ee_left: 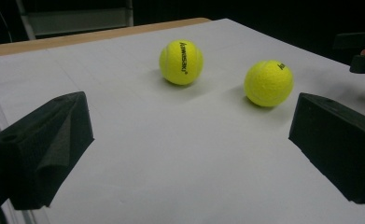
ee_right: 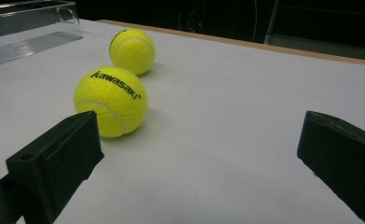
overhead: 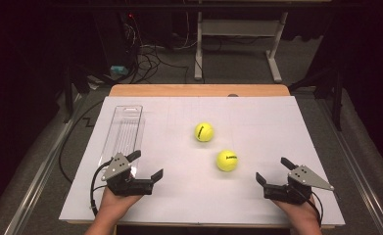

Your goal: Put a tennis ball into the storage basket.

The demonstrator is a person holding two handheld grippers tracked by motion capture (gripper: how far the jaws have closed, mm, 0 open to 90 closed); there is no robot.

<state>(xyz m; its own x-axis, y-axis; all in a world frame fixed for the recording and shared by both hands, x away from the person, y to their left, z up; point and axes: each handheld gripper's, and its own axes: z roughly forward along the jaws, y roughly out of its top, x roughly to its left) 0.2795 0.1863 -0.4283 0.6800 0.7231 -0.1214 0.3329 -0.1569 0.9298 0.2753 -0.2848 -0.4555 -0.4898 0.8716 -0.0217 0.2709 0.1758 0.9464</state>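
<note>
Two yellow tennis balls lie on the white board [overhead: 257, 122]. The far ball [overhead: 204, 131] [ee_left: 181, 62] [ee_right: 132, 50] is near the middle. The near ball [overhead: 227, 160] [ee_left: 268, 83] [ee_right: 110, 101], printed "kawasaki", lies slightly right of it. A clear plastic container [overhead: 123, 134] [ee_right: 26, 28] lies lengthwise along the board's left side. My left gripper [overhead: 146, 165] [ee_left: 192, 119] is open and empty at the front left, just beside the container's near end. At the front right, my right gripper [overhead: 272, 170] [ee_right: 199, 135] is also open and empty, with the near ball just past its left jaw.
The board covers a wooden table whose far edge [overhead: 199, 90] shows. Beyond it are a dark floor, cables [overhead: 150, 58] and a white desk frame [overhead: 238, 34]. The right gripper [ee_left: 362, 51] appears at the top right of the left gripper view.
</note>
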